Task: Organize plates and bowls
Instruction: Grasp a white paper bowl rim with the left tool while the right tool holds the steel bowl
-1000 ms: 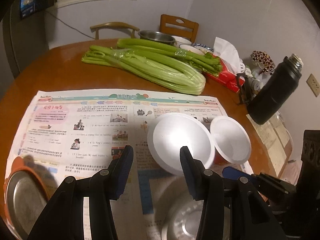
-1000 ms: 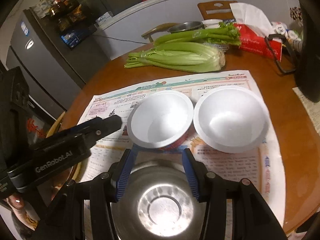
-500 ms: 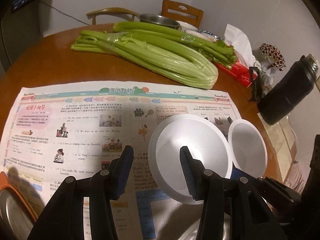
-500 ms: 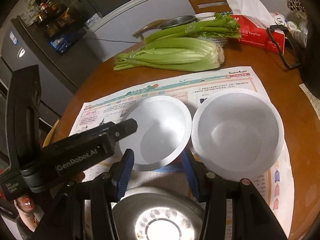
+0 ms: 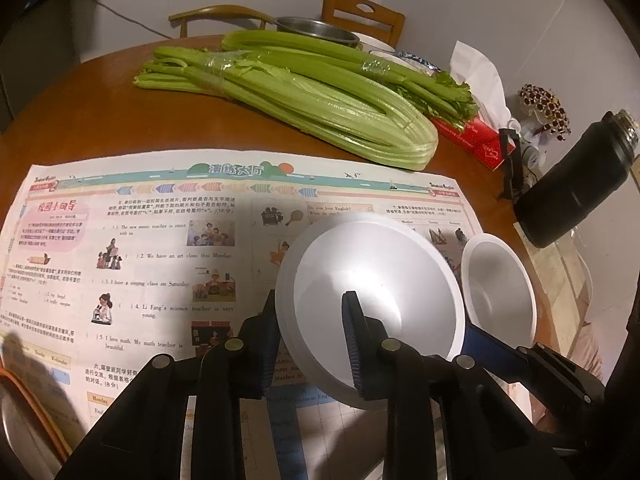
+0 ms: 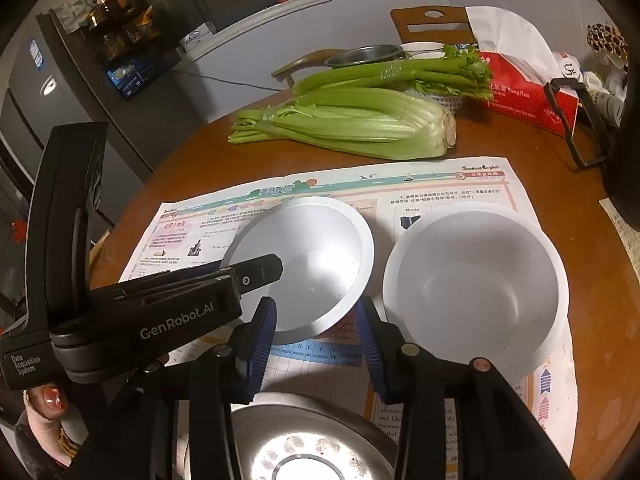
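Observation:
Two white bowls stand side by side on a printed newspaper (image 5: 160, 248). My left gripper (image 5: 310, 330) straddles the near rim of the left bowl (image 5: 384, 280), one finger inside and one outside; the jaws look closed onto the rim and the bowl sits tilted. The same bowl shows in the right wrist view (image 6: 316, 256) with the left gripper's finger over it. The second white bowl (image 6: 476, 288) stands to its right, also seen in the left wrist view (image 5: 500, 284). My right gripper (image 6: 316, 336) is open and empty, above a steel bowl (image 6: 296, 448).
Celery bunches (image 5: 304, 96) lie across the far table. A red tissue box (image 6: 528, 92), a black flask (image 5: 576, 188) and small items stand at the right. A metal plate with an orange rim (image 5: 24, 424) lies at the left edge. Chairs stand behind the round wooden table (image 5: 80, 112).
My left gripper moved forward to the left white bowl and narrowed onto its near rim; the bowl now sits tilted. My right gripper rose slightly and stayed open over the steel bowl.

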